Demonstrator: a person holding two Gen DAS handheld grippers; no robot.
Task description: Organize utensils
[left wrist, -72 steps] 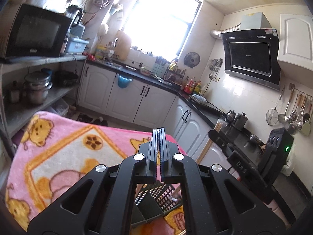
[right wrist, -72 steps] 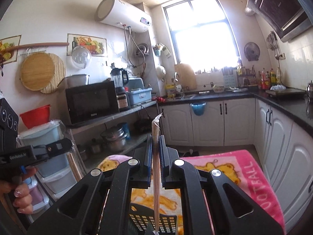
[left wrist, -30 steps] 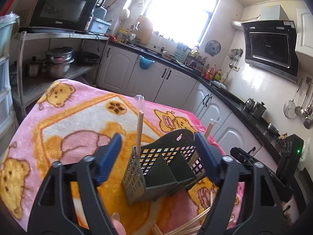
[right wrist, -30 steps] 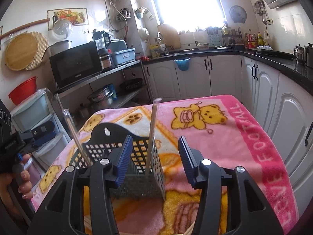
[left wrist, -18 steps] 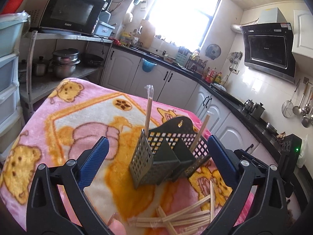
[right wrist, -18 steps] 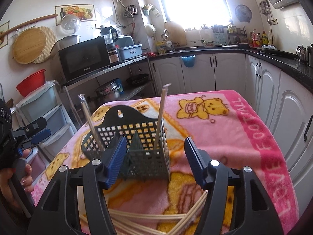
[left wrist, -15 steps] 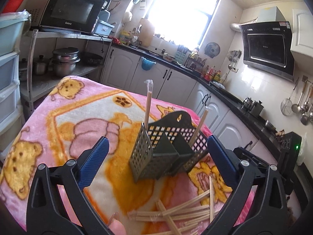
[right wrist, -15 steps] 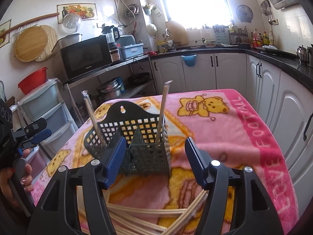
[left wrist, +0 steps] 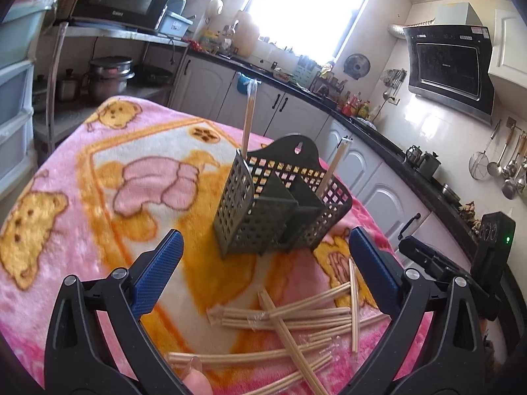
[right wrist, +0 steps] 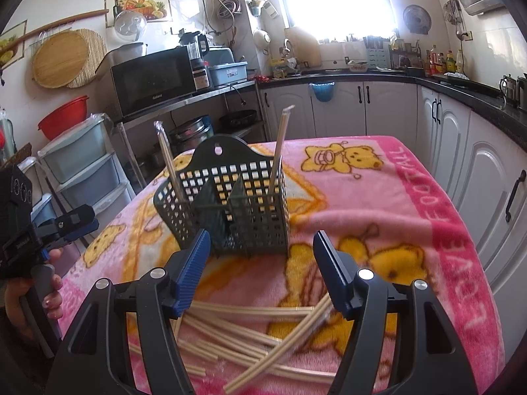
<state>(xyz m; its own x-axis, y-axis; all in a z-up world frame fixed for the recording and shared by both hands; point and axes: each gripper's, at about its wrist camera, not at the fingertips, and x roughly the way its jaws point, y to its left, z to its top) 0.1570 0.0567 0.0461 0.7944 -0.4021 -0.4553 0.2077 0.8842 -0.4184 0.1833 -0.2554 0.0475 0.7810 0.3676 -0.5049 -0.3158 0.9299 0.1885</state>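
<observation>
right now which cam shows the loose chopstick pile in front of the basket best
The left wrist view: the loose chopsticks lie spread out between its open jaws, most of them clear of the fingers. In the right wrist view the same pile is partly hidden behind the right gripper and blurred.

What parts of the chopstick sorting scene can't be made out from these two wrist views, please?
- Left wrist view: the near ends of the loose chopsticks are cut off by the bottom edge and the left gripper.
- Right wrist view: part of the pile is hidden behind the right gripper and blurred.
- Both views: the caddy walls hide the standing chopsticks' lower ends.
</observation>
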